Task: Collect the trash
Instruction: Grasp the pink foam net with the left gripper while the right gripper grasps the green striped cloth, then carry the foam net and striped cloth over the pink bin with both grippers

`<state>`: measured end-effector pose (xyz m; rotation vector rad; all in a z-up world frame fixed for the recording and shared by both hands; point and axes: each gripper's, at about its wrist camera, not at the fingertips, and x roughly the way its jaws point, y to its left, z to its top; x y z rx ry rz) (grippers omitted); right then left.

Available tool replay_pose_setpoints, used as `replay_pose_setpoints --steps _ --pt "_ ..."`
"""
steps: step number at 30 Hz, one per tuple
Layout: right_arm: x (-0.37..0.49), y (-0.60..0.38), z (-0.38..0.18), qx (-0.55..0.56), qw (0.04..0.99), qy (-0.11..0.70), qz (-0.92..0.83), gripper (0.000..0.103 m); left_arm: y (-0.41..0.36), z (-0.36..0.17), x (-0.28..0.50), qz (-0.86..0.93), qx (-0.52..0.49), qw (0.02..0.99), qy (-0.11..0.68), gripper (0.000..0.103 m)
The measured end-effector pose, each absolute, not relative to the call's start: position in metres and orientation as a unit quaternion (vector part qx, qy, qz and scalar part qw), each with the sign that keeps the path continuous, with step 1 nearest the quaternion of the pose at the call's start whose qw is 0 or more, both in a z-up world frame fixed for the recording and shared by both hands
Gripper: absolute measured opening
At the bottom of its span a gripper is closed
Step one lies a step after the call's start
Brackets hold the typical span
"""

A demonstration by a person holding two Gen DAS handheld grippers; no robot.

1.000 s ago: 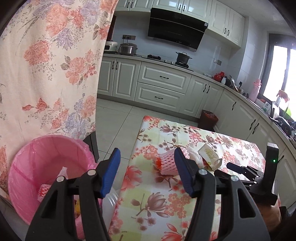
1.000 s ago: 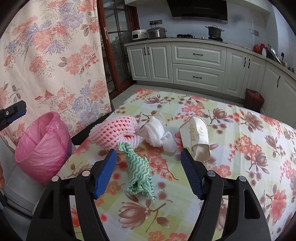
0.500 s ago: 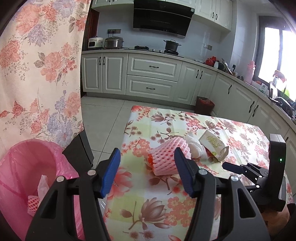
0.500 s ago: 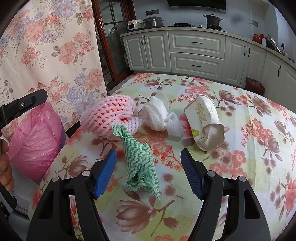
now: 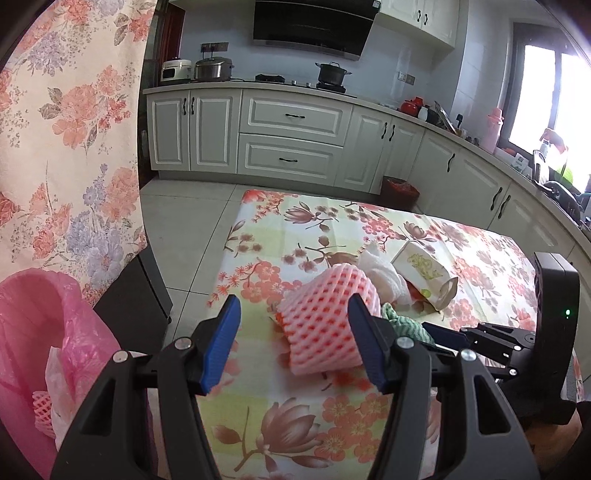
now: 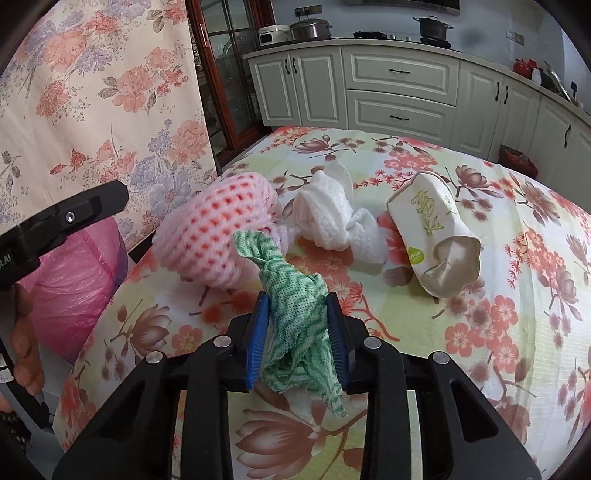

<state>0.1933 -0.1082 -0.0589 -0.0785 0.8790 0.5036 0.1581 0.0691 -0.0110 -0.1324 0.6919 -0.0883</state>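
Clamping green cloth (image 6: 295, 314), right gripper (image 6: 297, 306), left gripper (image 5: 293, 323) agape at pink foam net (image 5: 325, 325), floral table (image 6: 480, 332).

A: Premises type?
B: Domestic kitchen. White panelled cabinets (image 5: 291, 136) under a countertop, black range hood (image 5: 314, 27), pot on the hob (image 5: 331, 72), rice cooker (image 5: 176, 70).
A: Furnishings?
B: Table under a floral tablecloth (image 5: 295, 229); tiled floor (image 5: 184, 221).
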Motion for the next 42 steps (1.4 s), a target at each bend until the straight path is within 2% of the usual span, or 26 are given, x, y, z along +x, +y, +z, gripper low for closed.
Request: replay_pose_setpoints --steps 2,6,8,19,21,22,24,26,29,42 --pt "0.195 -0.112 -0.056 -0.035 0.876 0.418 0.236 0.030 0.064 -0.015 0.161 -0.048 -0.068 0.936 0.343 0.064" --pt "0.199 -0.121 -0.049 -0.029 0.882 0.411 0.229 0.030 0.053 -0.022 0.166 -0.061 -0.069 0.932 0.350 0.066" --pt "0.201 -0.125 -0.046 -0.029 0.885 0.406 0.226 0.030 0.049 -0.027 0.170 -0.067 -0.071 0.929 0.357 0.070" --pt "0.204 -0.142 -0.028 -0.014 0.894 0.389 0.222 0.030 0.034 -0.050 0.192 -0.068 -0.077 0.911 0.398 0.074" --pt "0.204 -0.144 -0.026 -0.013 0.895 0.386 0.222 0.030 0.032 -0.055 0.196 -0.061 -0.072 0.907 0.411 0.072" --pt "0.204 -0.144 -0.026 -0.013 0.895 0.386 0.223 0.030 0.031 -0.058 0.198 -0.061 -0.071 0.903 0.419 0.064" --pt "0.204 -0.145 -0.025 -0.012 0.896 0.385 0.222 0.030 0.030 -0.063 0.199 -0.062 -0.068 0.899 0.428 0.055" --pt "0.203 -0.146 -0.024 -0.012 0.896 0.385 0.222 0.030 0.028 -0.064 0.199 -0.062 -0.062 0.898 0.431 0.040" --pt "0.202 -0.147 -0.024 -0.010 0.896 0.385 0.220 0.030 0.030 -0.059 0.193 -0.061 -0.063 0.900 0.426 0.030" --pt "0.188 -0.150 -0.011 -0.013 0.901 0.373 0.220 0.030 0.040 -0.022 0.148 -0.054 -0.078 0.916 0.389 0.027"
